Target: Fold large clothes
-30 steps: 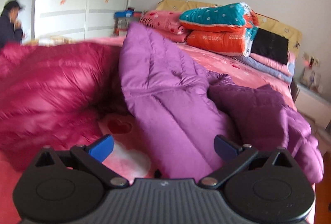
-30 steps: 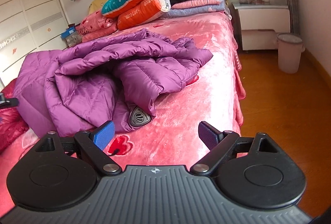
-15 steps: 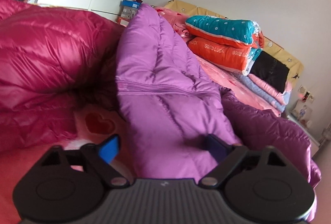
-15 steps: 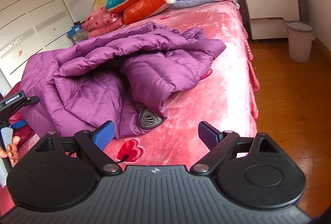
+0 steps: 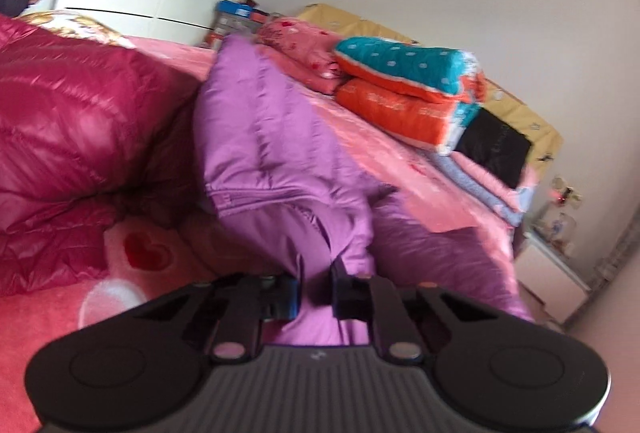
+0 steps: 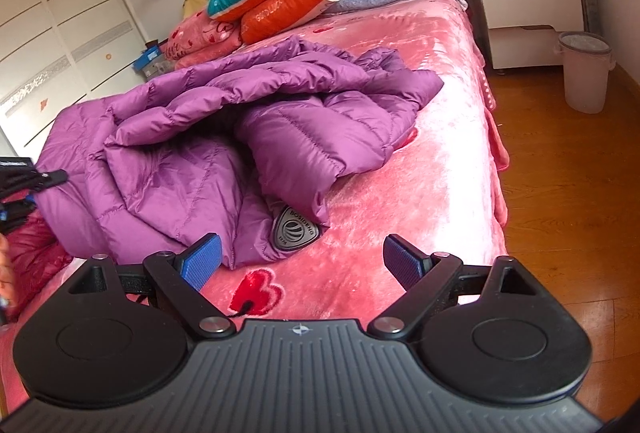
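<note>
Left wrist view: the left gripper [image 5: 314, 293] has its fingers pinching a fold of the purple down jacket [image 5: 276, 153], beside a crimson down jacket [image 5: 80, 121] on the bed [image 5: 400, 161].

Right wrist view: the right gripper [image 6: 302, 263] has fingers spread, hovering over the bed's [image 6: 420, 193] near edge; the purple down jacket [image 6: 192, 169] lies crumpled mid-bed, its logo patch [image 6: 295, 231] nearest.

White wardrobe [image 6: 60, 45], wooden floor [image 6: 560, 169]
</note>
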A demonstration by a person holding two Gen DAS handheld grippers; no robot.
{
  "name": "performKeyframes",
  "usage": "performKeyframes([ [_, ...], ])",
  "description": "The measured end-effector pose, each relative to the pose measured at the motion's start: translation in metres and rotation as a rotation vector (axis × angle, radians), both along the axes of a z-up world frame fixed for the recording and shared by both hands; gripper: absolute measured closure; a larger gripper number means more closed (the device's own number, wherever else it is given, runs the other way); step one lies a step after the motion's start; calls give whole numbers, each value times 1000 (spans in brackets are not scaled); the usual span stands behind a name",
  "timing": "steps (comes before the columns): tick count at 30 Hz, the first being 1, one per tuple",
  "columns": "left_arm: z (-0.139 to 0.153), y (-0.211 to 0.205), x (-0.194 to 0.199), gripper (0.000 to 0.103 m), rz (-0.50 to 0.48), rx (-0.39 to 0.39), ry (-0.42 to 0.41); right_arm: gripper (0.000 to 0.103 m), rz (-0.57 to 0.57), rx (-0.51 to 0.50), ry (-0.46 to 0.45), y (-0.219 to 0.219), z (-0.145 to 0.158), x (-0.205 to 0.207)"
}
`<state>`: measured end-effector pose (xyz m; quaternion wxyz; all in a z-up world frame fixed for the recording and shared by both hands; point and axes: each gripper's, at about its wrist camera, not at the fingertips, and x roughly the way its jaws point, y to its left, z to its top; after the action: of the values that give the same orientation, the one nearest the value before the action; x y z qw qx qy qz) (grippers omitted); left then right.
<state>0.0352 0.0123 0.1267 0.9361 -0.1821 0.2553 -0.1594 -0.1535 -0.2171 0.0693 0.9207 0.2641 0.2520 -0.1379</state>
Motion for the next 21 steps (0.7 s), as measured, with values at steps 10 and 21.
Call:
performKeyframes([
  [10, 35, -32, -56, 101, -242, -31, -84, 0, -46, -2, -15, -7, 4, -13],
  [21, -9, -47, -47, 97, -291, 200, -76, 0, -71, 4, -22, -10, 6, -19],
])
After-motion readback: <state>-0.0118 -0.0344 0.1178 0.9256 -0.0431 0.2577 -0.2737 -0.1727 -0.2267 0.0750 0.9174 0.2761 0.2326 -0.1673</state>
